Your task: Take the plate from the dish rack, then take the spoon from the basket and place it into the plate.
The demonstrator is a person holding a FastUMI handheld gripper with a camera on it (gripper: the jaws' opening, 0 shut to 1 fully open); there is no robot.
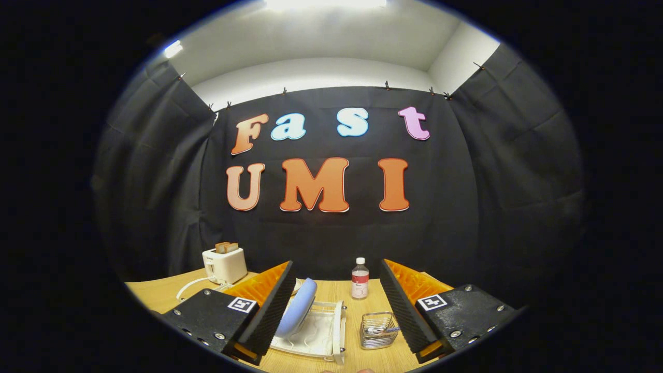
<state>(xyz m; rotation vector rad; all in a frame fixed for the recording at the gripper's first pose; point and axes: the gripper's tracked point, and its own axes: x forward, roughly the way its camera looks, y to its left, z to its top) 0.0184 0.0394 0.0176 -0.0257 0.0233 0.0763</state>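
Two jaws spread wide, empty, above the tabletop (357,311). Your first step: the blue plate (298,313) stands in the dish rack (331,336) just ahead. Lower and pinch its rim.

Wooden table (155,295) carries toaster (224,264), bottle (360,280), rack (316,336) (white), basket (378,330).

Matt blue plate (298,314) in a white plastic rack (331,336) — shiny wire basket (378,330), pale wood table (155,294), ribbed black fingers (269,311).

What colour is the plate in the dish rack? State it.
Light blue, clearest in the gripper view: the plate stands on edge in the white dish rack, between the open jaws.
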